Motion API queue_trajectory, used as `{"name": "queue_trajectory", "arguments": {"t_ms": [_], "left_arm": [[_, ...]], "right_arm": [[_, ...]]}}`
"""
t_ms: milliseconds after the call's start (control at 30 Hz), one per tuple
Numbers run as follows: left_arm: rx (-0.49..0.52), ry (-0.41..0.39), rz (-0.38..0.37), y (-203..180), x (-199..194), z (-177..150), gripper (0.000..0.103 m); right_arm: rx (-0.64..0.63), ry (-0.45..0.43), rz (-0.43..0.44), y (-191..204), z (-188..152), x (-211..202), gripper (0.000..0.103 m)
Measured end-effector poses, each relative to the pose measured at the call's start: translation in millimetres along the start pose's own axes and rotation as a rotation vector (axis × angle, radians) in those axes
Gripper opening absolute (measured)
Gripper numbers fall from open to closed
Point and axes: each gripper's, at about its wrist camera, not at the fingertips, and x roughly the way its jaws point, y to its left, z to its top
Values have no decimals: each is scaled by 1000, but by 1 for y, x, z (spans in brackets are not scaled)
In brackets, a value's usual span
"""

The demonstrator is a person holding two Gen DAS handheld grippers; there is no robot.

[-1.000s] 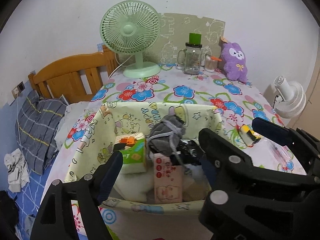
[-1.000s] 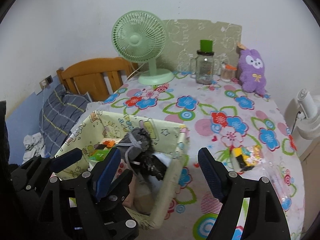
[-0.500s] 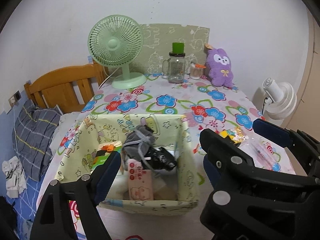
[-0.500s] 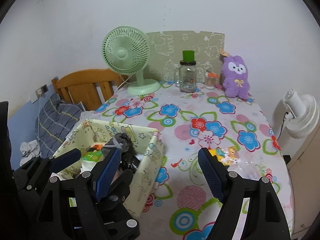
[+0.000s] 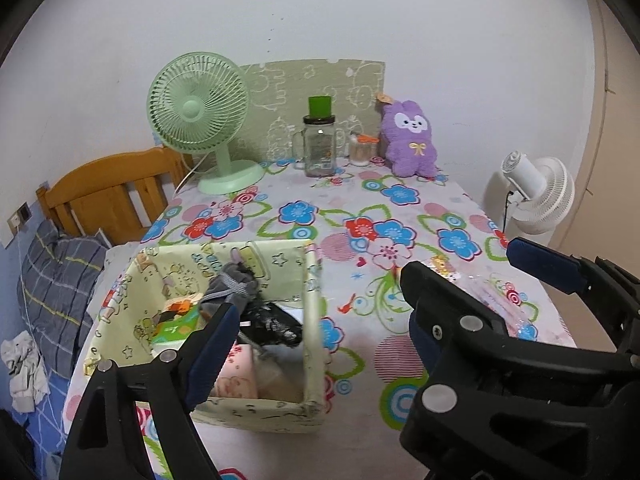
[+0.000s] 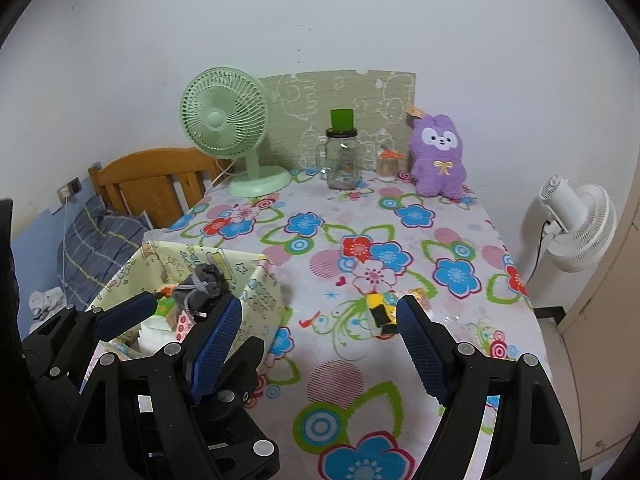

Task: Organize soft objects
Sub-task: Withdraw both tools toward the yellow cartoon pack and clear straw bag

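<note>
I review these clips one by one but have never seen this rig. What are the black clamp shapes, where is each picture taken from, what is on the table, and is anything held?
No robot arm here: a person holds a two-finger tool in each hand, each carrying a forward-looking fisheye camera. The left gripper and right gripper are both open and empty; the left's jaws have just been opening. On the flowered table stand a fabric bin holding a grey pouch and packets, a green fan, a glass jar, a purple plush, and a small clear packet.
</note>
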Motion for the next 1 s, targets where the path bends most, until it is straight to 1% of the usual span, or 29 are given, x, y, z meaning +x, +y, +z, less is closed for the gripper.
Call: {"name": "queue_trajectory", "arguments": {"t_ms": [167,300,567,800,1000], "left_arm": [[13,-7,-31,-15,-1,0,91],[31,-13,-54,-27,0,0,94],[58,-2,-86,-47,8,0,101],[68,11,-109,-65,18,-1,102],[77,28,-121,-80,29,-5,103]], "right_arm": [[12,-9,-30,-12,-2,-6,83],[29,-23,-52,-24,-5,-11,89],[49,-36,-86,-44,-10,-12,93],[64,-45,-117,-64,-17,-10,96],[74,-38,-130,-82,-24,-6,96]]}}
